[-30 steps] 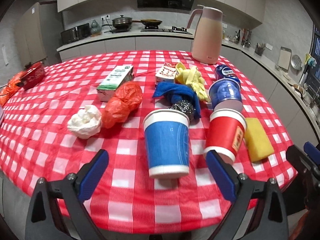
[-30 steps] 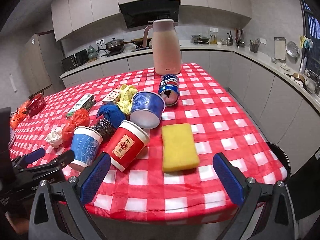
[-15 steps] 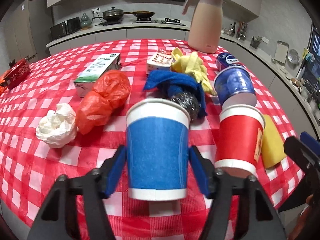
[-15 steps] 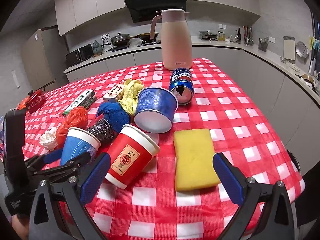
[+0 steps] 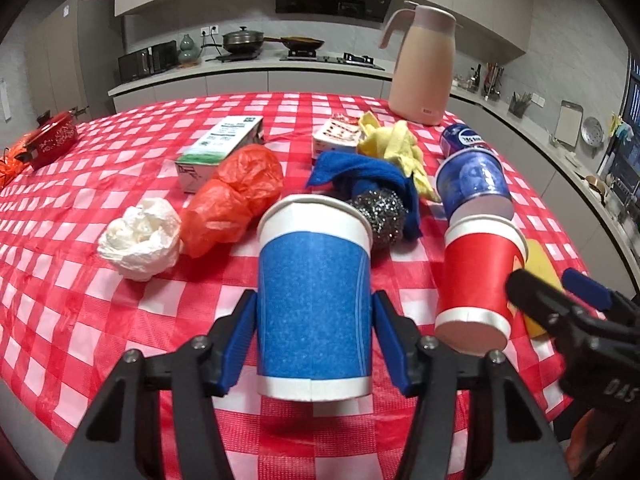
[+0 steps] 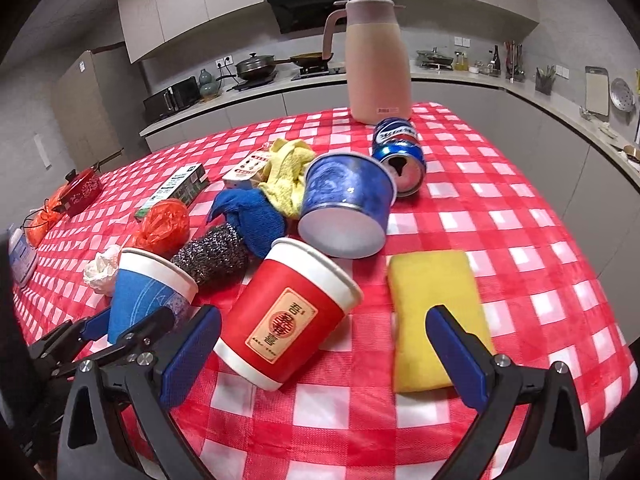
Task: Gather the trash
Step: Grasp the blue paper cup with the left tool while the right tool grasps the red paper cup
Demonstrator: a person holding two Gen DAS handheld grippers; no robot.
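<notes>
My left gripper (image 5: 314,340) is shut on the blue paper cup (image 5: 314,300), which is lifted and tilted; it also shows in the right wrist view (image 6: 148,292). A red paper cup (image 6: 288,312) lies tilted on the checked tablecloth (image 6: 500,200), between the open pads of my right gripper (image 6: 320,356). It shows beside the blue cup in the left wrist view (image 5: 478,280). A white crumpled tissue (image 5: 140,240), an orange plastic bag (image 5: 236,200), a blue bowl cup (image 6: 346,204) and a blue can (image 6: 400,154) lie on the table.
A yellow sponge (image 6: 436,312) lies right of the red cup. A steel scourer (image 6: 214,254), blue cloth (image 6: 250,216), yellow cloth (image 6: 288,172) and two cartons (image 5: 220,148) sit mid-table. A pink jug (image 6: 376,60) stands at the back. The table edge is near.
My left gripper closed on the blue cup and lifted it. My right gripper moved forward and now stands around the red cup.
</notes>
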